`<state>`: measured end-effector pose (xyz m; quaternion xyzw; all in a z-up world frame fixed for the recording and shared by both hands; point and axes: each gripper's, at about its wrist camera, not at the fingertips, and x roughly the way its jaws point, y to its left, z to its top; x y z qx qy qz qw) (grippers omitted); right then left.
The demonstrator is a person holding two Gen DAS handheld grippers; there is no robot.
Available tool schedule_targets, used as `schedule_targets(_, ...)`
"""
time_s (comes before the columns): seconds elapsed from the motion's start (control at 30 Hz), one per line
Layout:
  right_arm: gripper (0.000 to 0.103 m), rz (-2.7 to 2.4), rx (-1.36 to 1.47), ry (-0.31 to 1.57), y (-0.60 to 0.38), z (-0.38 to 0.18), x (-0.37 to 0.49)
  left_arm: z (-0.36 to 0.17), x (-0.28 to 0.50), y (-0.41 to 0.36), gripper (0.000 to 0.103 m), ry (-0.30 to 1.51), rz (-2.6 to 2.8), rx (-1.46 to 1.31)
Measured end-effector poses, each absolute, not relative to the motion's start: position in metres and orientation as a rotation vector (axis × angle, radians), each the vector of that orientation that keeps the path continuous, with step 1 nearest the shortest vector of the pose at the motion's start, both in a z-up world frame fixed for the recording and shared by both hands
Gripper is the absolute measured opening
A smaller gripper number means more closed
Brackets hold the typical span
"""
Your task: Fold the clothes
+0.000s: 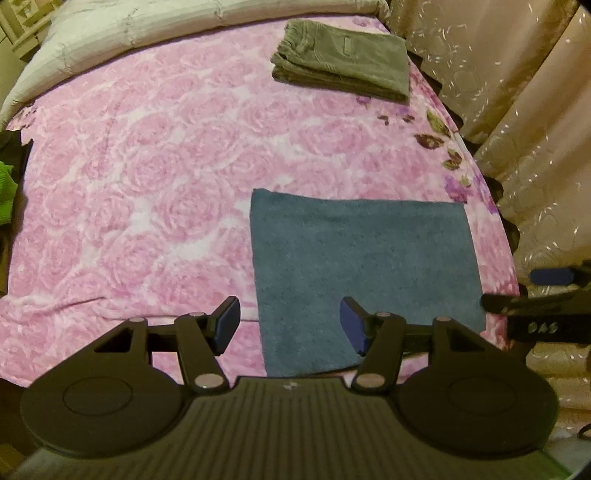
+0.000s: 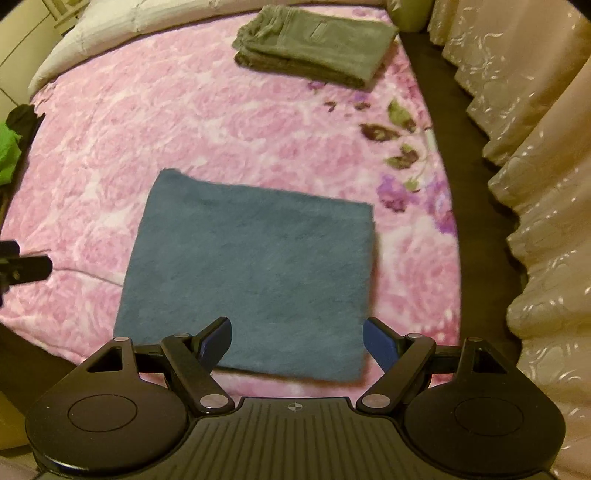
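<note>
A blue towel [image 1: 365, 280] lies flat on the pink rose-patterned blanket [image 1: 147, 184], folded into a neat rectangle near the bed's right edge, close to the near edge. The left gripper [image 1: 290, 326] hangs above the towel's near left corner with its blue pads spread wide and nothing between them. The right gripper [image 2: 297, 345] hovers over the towel's near edge, jaws likewise wide apart and empty. Farther up the bed, well apart from the towel, a grey-green garment [image 2: 314, 44] sits folded in a stack. A pale quilt [image 1: 147, 26] runs across the head of the bed, beige patterned curtains [image 2: 535, 147] hang along the right side, and a green cloth [image 2: 7, 155] shows at the left edge
</note>
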<state>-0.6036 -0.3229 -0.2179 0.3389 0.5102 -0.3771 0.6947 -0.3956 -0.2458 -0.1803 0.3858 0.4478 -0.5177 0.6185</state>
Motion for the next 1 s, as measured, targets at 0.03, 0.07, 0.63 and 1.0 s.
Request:
schedule_targets(0.03, 0.081, -0.852, 0.751, 1.135, -0.324, -0.215, -0.605, -0.180, -0.396, -0.246, 0.056, 1.030, -1.196, 0.888)
schedule_targets(0.07, 0.081, -0.859, 0.747, 1.130, -0.326, -0.213, -0.606, -0.180, -0.397, -0.247, 0.056, 1.029, -1.200, 0.888)
schedule_targets(0.63, 0.081, -0.868, 0.670, 1.146, -0.326, -0.210, -0.608, -0.198, -0.398, -0.248, 0.057, 1.080, -1.175, 0.887)
schedule_targets(1.0, 0.081, -0.826, 0.941, 0.956, -0.347, -0.270, -0.665, -0.267, -0.329, -0.236, 0.061, 1.278, -1.159, 0.668)
